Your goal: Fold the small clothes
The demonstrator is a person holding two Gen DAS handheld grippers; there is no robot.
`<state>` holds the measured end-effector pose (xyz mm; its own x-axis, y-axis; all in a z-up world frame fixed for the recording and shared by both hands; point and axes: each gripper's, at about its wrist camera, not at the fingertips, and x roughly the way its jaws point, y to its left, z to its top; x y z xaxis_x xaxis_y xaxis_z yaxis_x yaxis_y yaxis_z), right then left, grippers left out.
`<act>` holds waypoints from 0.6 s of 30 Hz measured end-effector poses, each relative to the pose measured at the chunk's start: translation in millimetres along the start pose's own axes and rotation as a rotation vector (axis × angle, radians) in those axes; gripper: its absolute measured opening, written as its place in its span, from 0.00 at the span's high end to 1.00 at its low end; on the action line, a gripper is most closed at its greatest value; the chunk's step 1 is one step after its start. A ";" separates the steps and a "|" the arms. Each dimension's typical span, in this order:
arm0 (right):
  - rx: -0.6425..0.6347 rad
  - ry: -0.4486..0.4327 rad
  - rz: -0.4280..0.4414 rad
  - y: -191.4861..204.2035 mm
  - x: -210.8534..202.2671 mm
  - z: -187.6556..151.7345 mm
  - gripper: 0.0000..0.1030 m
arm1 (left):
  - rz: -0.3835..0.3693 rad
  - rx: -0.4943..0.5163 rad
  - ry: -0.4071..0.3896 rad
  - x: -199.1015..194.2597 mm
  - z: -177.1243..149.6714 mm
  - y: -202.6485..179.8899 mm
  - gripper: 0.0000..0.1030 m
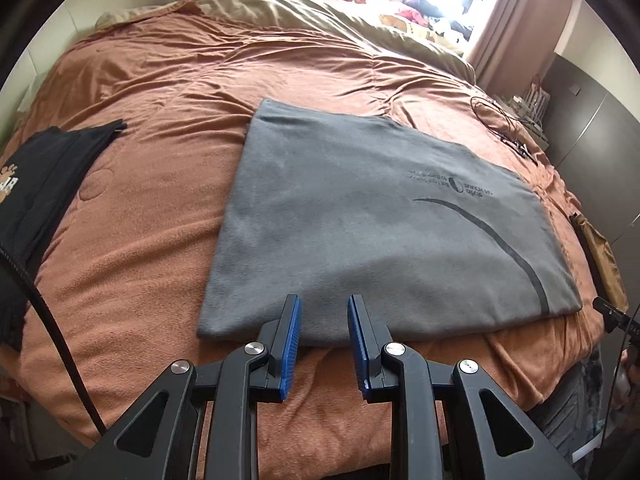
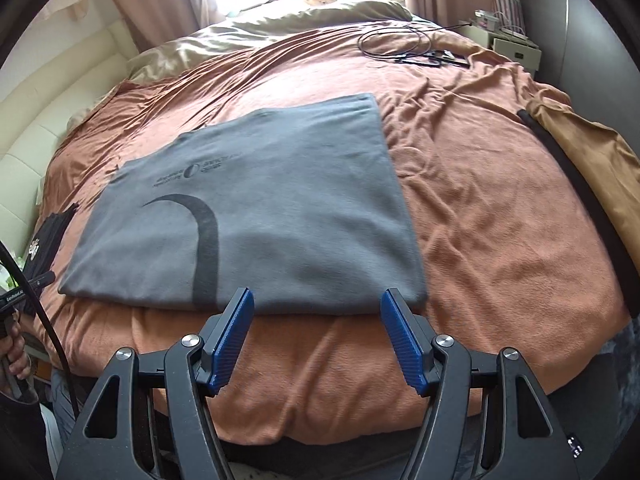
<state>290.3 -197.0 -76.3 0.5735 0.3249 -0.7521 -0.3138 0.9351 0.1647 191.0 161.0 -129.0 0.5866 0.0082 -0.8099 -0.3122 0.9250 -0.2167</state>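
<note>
Folded grey garment [image 1: 360,220] lying flat on an orange bedspread [image 1: 160,168], small dark print and curved stripe on it, lettering too blurred to read, left gripper [image 1: 324,312] parted, empty, right gripper [image 2: 316,308] spread wide, empty, black garment [image 1: 44,184] with paw-print logo nearby

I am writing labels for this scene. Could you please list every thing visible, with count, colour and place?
folded shirt: one, grey with dark print, middle of the bed.
black garment: one, black with a paw print, left edge of the bed.
blanket: one, orange-brown, covering the bed.
brown cloth: one, mustard brown, right edge of the bed.
cable: one, black, far right on the blanket.
curtains: pink-brown, beside the window.
left gripper: blue-padded jaws apart, empty, over the shirt's near edge.
right gripper: jaws wide apart, empty, same edge.
</note>
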 end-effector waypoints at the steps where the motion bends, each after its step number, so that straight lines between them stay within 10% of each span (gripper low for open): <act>1: -0.003 0.002 0.003 3.0 3.2 1.5 0.38 | -0.002 0.004 0.001 2.5 1.0 -4.4 0.75; 18: -0.057 0.031 0.018 46.8 77.4 42.1 0.38 | -0.026 0.092 0.055 68.3 24.0 -58.2 0.75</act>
<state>351.8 -122.2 -100.0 0.5439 0.3359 -0.7690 -0.3668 0.9194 0.1422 267.1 116.8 -158.6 0.5505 -0.0346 -0.8341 -0.2261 0.9556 -0.1888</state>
